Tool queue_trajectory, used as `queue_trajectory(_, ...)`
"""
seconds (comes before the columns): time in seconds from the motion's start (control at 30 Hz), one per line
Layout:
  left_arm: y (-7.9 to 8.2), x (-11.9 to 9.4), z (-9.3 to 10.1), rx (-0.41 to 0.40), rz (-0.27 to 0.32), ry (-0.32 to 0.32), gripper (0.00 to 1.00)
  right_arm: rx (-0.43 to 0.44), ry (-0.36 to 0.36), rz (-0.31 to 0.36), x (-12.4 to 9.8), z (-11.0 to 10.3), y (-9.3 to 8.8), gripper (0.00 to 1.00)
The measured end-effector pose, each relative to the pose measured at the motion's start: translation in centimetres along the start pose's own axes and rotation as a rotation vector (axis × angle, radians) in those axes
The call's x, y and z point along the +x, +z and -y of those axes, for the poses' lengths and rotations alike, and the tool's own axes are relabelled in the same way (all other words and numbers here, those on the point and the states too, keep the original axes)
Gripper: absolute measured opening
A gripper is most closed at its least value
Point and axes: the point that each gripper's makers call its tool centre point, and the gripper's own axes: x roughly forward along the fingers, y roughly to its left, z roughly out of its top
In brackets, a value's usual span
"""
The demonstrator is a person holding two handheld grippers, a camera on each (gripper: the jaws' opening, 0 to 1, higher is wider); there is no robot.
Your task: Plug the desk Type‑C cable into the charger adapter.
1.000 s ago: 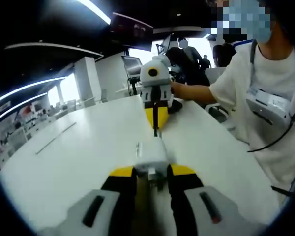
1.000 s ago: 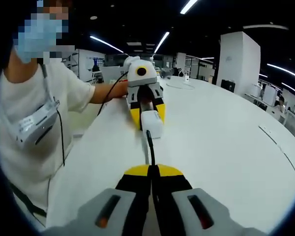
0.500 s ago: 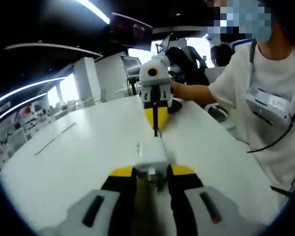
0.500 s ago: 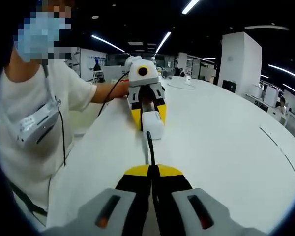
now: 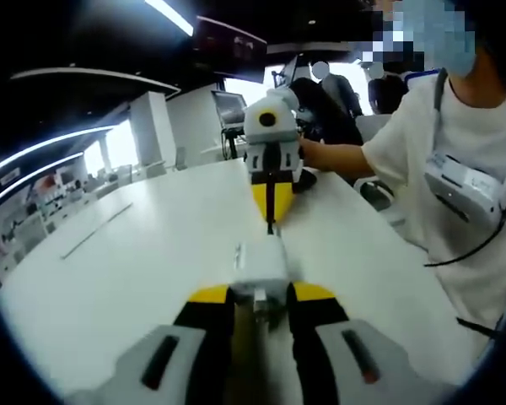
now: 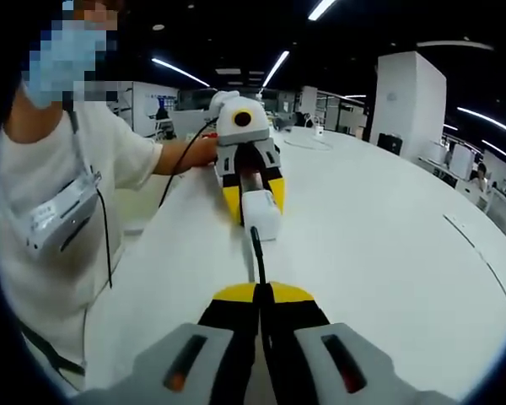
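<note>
Above white table (image 6: 388, 253), your left gripper (image 5: 259, 295) clamps white charger (image 5: 259, 263) between its jaws, port end facing cable. Right gripper (image 6: 259, 291) jaws pinched narrow on black cable (image 6: 257, 253) just behind plug, tip near or touching charger (image 6: 261, 213). Cable light, limp: keep hold near plug. Charger rigid, smooth, could slip under push.

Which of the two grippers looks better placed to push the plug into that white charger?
Right: the right gripper is shut on the cable, aimed at the adapter, which the left gripper braces.
</note>
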Motion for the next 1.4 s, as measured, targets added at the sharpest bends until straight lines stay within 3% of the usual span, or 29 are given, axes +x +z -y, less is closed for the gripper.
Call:
queue_trajectory(0.4,-0.2,0.2,-0.1,-0.032,-0.017,0.023,0.25,0.000,-0.002,-0.006,0.2,-0.1,0.2,0.02)
queue_trajectory(1.4,-0.2,0.5,-0.1,-0.022,-0.021,0.030,0.25,-0.016,-0.021,-0.026,0.9,-0.1,0.4,0.02)
